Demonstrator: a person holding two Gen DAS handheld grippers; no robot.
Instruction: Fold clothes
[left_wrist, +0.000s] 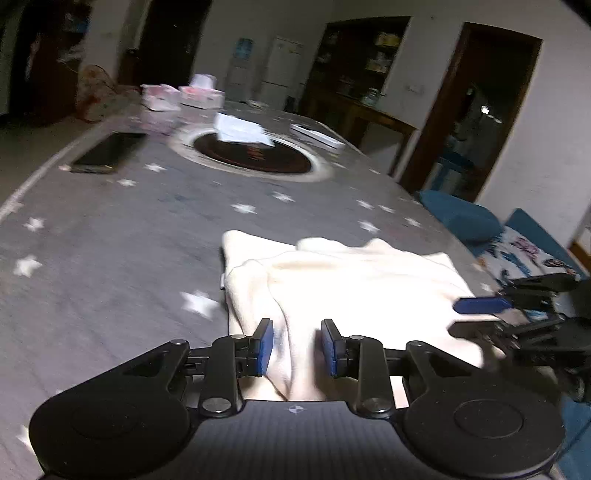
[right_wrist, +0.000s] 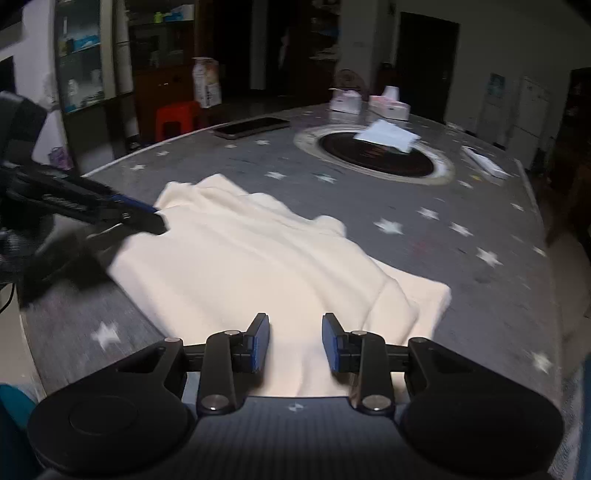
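A cream-white garment (left_wrist: 351, 280) lies partly folded and rumpled on the grey star-patterned tablecloth (left_wrist: 110, 240). My left gripper (left_wrist: 297, 345) is open, its blue pads either side of a fold at the garment's near edge. The right gripper (left_wrist: 480, 314) shows at the garment's right edge in this view. In the right wrist view the garment (right_wrist: 258, 258) spreads across the table and my right gripper (right_wrist: 295, 341) is open over its near edge. The left gripper (right_wrist: 147, 218) reaches in from the left and touches the garment's far-left corner.
A dark round insert (left_wrist: 255, 153) sits mid-table with a white paper (left_wrist: 240, 129) on it. A black phone (left_wrist: 107, 151) lies at the left, tissue boxes (left_wrist: 181, 98) at the far end, a flat white box (left_wrist: 314, 134) at the right. A blue sofa (left_wrist: 480, 221) stands beyond the right edge.
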